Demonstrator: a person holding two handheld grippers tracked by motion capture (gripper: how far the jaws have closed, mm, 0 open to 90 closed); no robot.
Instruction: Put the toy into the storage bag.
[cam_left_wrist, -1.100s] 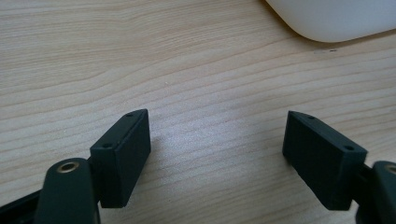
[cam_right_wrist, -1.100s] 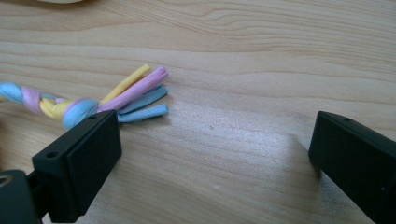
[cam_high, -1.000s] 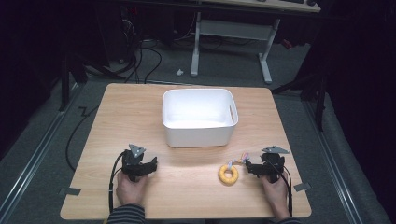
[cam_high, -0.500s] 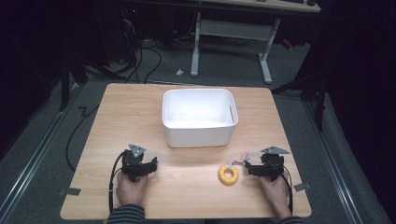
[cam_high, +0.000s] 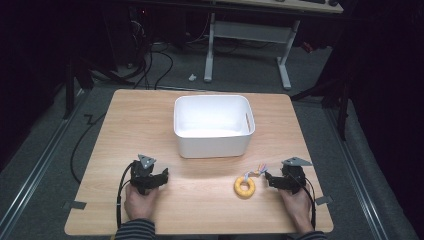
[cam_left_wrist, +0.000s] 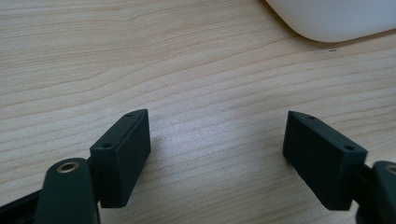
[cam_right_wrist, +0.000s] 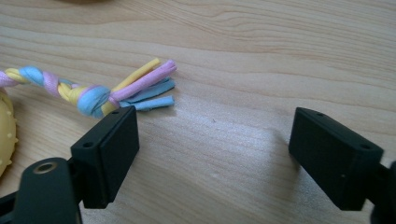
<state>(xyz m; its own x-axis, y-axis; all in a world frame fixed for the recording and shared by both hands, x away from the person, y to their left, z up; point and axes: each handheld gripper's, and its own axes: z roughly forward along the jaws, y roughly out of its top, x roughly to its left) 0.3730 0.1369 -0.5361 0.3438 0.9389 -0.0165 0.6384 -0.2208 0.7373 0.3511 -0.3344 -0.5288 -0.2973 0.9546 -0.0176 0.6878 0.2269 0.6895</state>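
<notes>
Grippers first: both sit low at the near edge of the pale wooden table (cam_high: 150, 125), one in each of the person's hands. We read this as a ready stance, the left gripper (cam_high: 159, 179) parked and idle, the right gripper (cam_high: 269, 179) aimed at the toy.

White rectangular plastic bin (cam_high: 212, 145) stands mid-table, open side up, nothing inside that we can see. We judge it the likely drop point, set within reach of either hand.

Yellow rubber ring toy (cam_high: 245, 186) lies flat just beside the right gripper's tips, on the side toward the table's middle, and its braided pastel rope tail (cam_high: 257, 170) trails toward that gripper.

Right gripper's jaws have just been closing, yet they stand apart with bare wood between them; nothing is grasped. Left gripper is released too, jaws spread wide over bare wood.

What the views add:
- High view gives the layout: bin, ring and both hands in relation.
- Right gripper view resolves the tail's frayed end (cam_right_wrist: 147, 86), yellow, pink and blue strands, just beyond one jaw tip and not between the pads. We judge a small sideways shift is needed before a grip.
- Left gripper view catches the bin's rounded lower corner (cam_left_wrist: 336, 18) well ahead.
</notes>
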